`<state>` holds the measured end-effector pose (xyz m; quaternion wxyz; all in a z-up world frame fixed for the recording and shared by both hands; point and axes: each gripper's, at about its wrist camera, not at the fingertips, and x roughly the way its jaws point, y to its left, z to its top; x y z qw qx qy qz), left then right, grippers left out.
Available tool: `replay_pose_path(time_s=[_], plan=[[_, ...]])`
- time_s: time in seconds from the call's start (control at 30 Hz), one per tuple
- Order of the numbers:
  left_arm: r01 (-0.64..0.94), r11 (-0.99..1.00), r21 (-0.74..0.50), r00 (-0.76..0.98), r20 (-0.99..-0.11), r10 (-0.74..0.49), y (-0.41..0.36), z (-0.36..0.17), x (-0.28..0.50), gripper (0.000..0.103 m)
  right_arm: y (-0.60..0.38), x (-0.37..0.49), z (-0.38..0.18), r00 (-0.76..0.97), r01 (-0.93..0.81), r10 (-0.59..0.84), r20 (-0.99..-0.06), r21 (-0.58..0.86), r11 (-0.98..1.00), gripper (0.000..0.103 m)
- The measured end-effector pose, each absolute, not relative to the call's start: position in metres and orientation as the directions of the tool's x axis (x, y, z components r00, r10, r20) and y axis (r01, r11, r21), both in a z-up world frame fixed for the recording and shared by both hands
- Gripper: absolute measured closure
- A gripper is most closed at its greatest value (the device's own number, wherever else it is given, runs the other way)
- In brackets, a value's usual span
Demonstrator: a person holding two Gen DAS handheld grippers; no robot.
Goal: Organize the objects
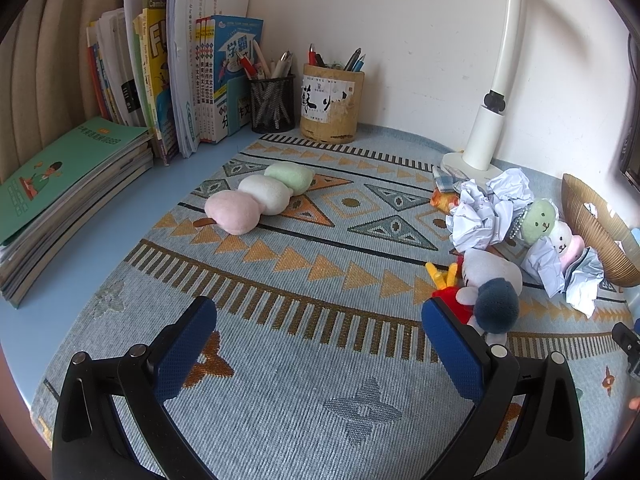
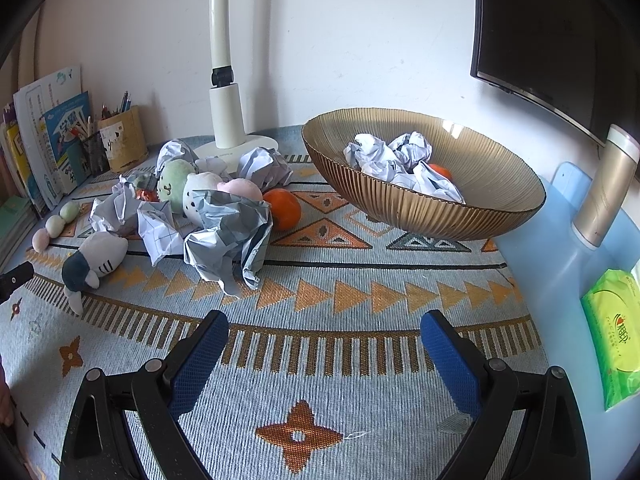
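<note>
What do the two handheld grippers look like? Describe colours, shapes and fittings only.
Both the left gripper and right gripper match: black, curved, forked plastic frames, round silver pivot bolts, and flat jaws faced with blue mesh-textured pads. No cables or markings show.

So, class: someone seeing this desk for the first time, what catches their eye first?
Probably the ribbed amber bowl on the patterned mat's right, holding crumpled paper balls. Left of it, more crumpled paper lies heaped with plush toys and an orange. A pink-white-green dango plush lies apart near the books.

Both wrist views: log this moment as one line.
left gripper open, empty | right gripper open, empty | bowl holds paper balls | orange on mat
</note>
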<state>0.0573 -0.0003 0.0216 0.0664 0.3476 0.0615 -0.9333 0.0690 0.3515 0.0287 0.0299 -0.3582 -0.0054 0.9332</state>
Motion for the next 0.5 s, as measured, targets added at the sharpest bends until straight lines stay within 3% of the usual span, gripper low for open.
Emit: replay_pose_path(time_s=[0.17, 0.37, 0.5], plan=[[0.069, -0.989, -0.134, -0.745, -0.665, 0.038, -0.013, 0.03, 0.055, 0.001, 0.343, 0.081, 0.039, -0.787, 0.006, 0.027, -0.616, -0.052, -0.999, 0.006], [0.03, -0.995, -0.091, -0.755, -0.654, 0.037, -0.045, 0.061, 0.046, 0.001, 0.334, 0.074, 0.056, -0.73, 0.131, -0.137, -0.67, 0.059, -0.99, 0.007], [0.072, -0.995, -0.071, -0.717, -0.697, -0.002, -0.073, 0.059, 0.001, 0.001, 0.325, 0.051, 0.073, -0.714, 0.103, -0.13, -0.688, 0.08, -0.991, 0.006]])
